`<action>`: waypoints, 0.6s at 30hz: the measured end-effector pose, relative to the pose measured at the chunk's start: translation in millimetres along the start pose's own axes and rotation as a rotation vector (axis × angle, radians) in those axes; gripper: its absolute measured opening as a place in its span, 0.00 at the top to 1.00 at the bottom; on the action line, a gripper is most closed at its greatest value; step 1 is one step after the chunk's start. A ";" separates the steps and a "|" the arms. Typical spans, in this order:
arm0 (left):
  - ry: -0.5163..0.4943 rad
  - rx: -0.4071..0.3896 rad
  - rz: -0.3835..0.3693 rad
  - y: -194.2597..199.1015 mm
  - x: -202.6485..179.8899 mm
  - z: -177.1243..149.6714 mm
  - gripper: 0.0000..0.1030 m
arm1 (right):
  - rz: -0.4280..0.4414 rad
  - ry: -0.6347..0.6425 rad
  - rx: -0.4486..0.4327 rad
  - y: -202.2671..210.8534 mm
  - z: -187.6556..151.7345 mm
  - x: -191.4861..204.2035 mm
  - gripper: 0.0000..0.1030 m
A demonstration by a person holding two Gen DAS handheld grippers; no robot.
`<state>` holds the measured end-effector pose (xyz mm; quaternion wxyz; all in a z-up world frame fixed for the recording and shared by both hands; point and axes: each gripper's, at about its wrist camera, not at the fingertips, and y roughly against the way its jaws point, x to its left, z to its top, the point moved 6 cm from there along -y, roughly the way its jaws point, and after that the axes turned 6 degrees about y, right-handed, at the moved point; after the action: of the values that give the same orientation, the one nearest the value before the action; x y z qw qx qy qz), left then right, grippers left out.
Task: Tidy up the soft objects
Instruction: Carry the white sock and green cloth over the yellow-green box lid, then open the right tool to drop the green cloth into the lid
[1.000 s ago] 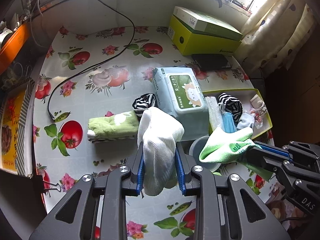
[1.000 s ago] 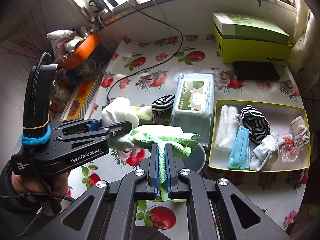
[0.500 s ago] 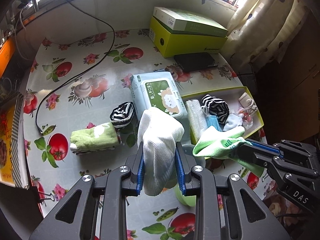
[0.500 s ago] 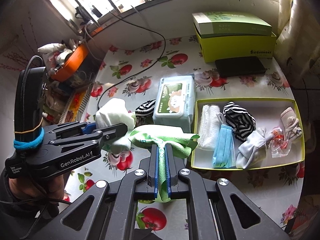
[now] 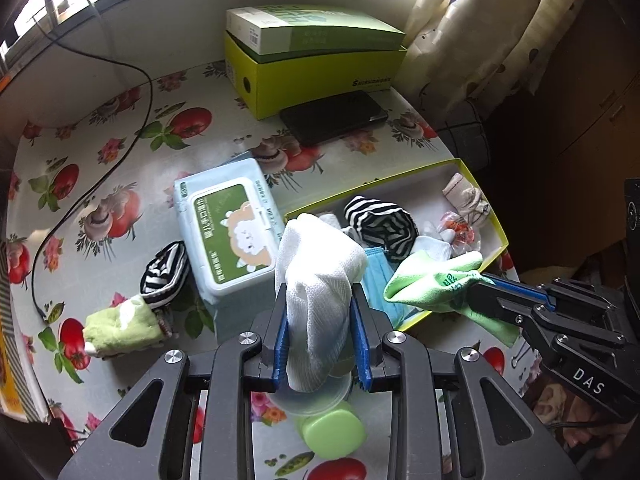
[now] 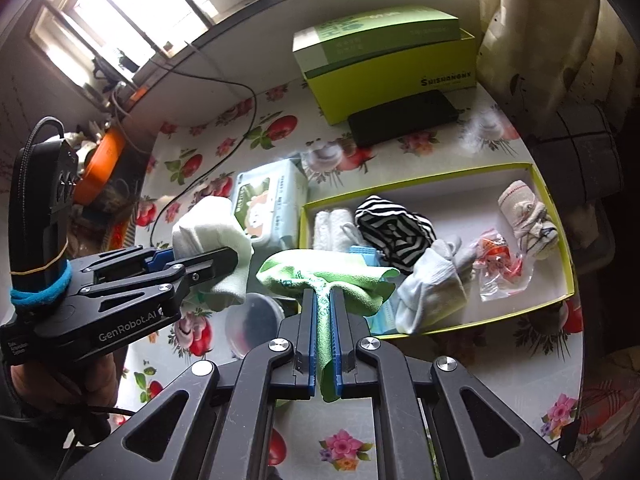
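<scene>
- A fruit-print tablecloth covered the table under a bright window.
- Nearest, the left gripper clenched a white cloth; only this view showed the green lid below.
- The right gripper pinched a green cloth tight.
- Beyond both, the yellow tray held socks, with the right view alone showing its whole floor.
- Farthest stood the wipes pack and yellow box.
</scene>
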<state>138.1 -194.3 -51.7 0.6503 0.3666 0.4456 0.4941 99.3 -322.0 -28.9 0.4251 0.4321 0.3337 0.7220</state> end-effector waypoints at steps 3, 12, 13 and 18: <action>-0.020 0.009 -0.008 -7.4 -10.9 5.6 0.73 | -0.014 -0.023 -0.007 0.9 3.2 -16.0 0.94; -0.065 0.040 -0.031 -35.2 -38.4 22.7 0.73 | -0.070 -0.045 -0.011 -8.0 19.0 -56.6 0.94; -0.071 0.045 -0.033 -39.5 -41.8 24.4 0.73 | -0.080 -0.046 -0.008 -10.4 20.4 -61.5 0.94; -0.084 0.075 -0.059 -59.7 -56.4 30.6 0.73 | -0.117 -0.035 0.009 -24.8 30.3 -83.9 0.94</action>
<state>179.3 -264.7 -84.0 0.6686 0.3977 0.4466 0.4419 157.1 -384.0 -66.2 0.4704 0.4261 0.3539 0.6869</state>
